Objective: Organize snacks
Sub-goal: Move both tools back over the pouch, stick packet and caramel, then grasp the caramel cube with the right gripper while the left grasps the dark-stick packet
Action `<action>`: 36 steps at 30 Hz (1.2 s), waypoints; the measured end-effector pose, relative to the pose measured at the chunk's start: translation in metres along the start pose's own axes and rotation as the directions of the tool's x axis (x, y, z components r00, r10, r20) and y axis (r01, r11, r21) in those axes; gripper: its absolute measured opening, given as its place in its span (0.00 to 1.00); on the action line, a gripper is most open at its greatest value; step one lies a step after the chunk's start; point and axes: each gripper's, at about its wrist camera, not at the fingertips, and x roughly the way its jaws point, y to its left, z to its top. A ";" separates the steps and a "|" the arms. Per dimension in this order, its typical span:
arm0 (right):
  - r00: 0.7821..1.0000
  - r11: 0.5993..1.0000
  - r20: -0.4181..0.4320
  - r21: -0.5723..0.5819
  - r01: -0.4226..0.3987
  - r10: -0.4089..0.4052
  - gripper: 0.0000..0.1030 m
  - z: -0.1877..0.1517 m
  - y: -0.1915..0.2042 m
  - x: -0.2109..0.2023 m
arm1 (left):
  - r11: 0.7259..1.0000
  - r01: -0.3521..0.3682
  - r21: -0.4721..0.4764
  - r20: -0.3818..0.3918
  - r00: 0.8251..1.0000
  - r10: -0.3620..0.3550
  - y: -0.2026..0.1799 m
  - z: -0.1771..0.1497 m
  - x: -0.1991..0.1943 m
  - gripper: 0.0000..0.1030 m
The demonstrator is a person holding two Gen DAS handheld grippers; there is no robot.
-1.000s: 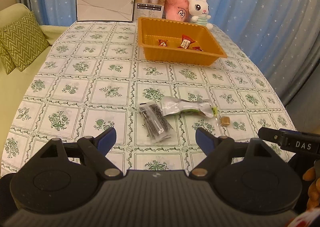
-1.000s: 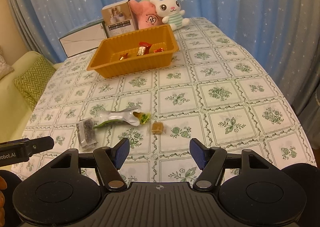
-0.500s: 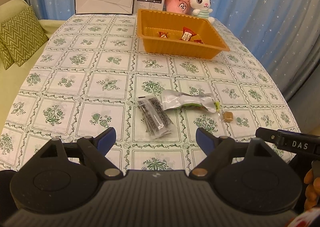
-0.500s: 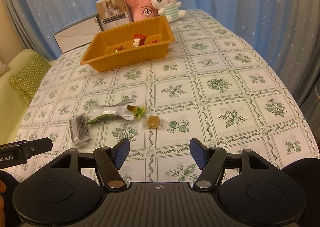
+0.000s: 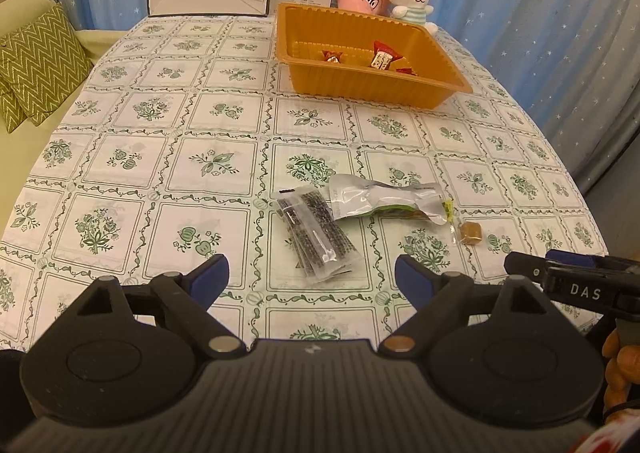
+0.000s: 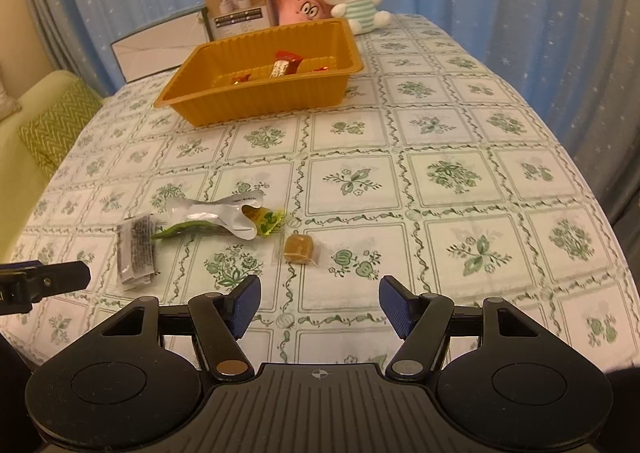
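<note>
Three loose snacks grouped near the front edge of the table (image 5: 120,173), well apart from the orange tray (image 5: 440,89) toward the far edge, presumably awaiting transfer: dark seed packet (image 5: 316,237), long axis running front to back, slightly slanted; silver pouch (image 5: 384,199), long axis crosswise, torn or green-printed end (hard to tell) toward the right edge; wrapped caramel candy (image 6: 298,247) just beside that end. Tray already holding a few red-wrapped sweets (image 5: 382,57). Left gripper (image 5: 312,273) held above the seed packet, jaws spread wide, nothing between. Right gripper (image 6: 318,299) angled down toward the candy, jaws apart, empty
</note>
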 end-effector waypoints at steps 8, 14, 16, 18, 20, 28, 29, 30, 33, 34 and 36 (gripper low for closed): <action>1.000 0.991 -0.010 -0.130 -0.003 0.001 0.64 0.003 0.003 0.027 | 1.000 -0.008 0.004 -0.016 1.000 0.008 0.000 0.007 0.017 0.86; 1.000 0.970 -0.016 -0.245 0.013 -0.017 0.64 0.003 0.008 0.049 | 1.000 -0.007 -0.008 -0.021 1.000 0.006 0.003 0.010 0.025 0.86; 1.000 0.964 -0.019 -0.266 0.016 -0.022 0.64 0.003 0.008 0.056 | 1.000 -0.006 -0.010 -0.023 1.000 0.006 0.003 0.011 0.027 0.86; 0.999 0.957 -0.020 -0.288 0.019 -0.026 0.64 0.003 0.009 0.061 | 1.000 -0.006 -0.014 -0.026 1.000 0.006 0.004 0.011 0.028 0.86; 1.000 0.952 -0.010 -0.304 0.020 -0.024 0.64 0.004 0.010 0.064 | 1.000 -0.007 -0.018 -0.029 1.000 0.007 0.006 0.011 0.031 0.86; 1.000 0.943 0.014 -0.332 0.003 0.002 0.53 0.010 0.012 0.071 | 1.000 -0.001 -0.031 -0.035 0.999 0.000 0.008 0.010 0.035 0.87; 1.000 0.940 0.014 -0.342 -0.002 0.007 0.49 0.011 0.013 0.071 | 1.000 0.001 -0.031 -0.035 0.999 -0.002 0.008 0.010 0.035 0.87; 1.000 0.938 0.013 -0.348 -0.009 0.014 0.45 0.012 0.014 0.072 | 1.000 0.002 -0.030 -0.034 0.999 -0.003 0.008 0.010 0.035 0.87; 0.999 0.932 0.009 -0.361 -0.030 0.036 0.35 0.014 0.017 0.075 | 1.000 0.003 -0.027 -0.034 0.999 -0.004 0.006 0.010 0.034 0.87; 0.999 0.931 0.006 -0.364 -0.041 0.046 0.33 0.014 0.018 0.076 | 1.000 0.003 -0.028 -0.034 0.999 -0.004 0.006 0.009 0.034 0.87; 0.998 0.931 -0.005 -0.360 -0.060 0.062 0.23 0.015 0.018 0.076 | 1.000 0.003 -0.027 -0.035 0.999 -0.004 0.007 0.009 0.034 0.87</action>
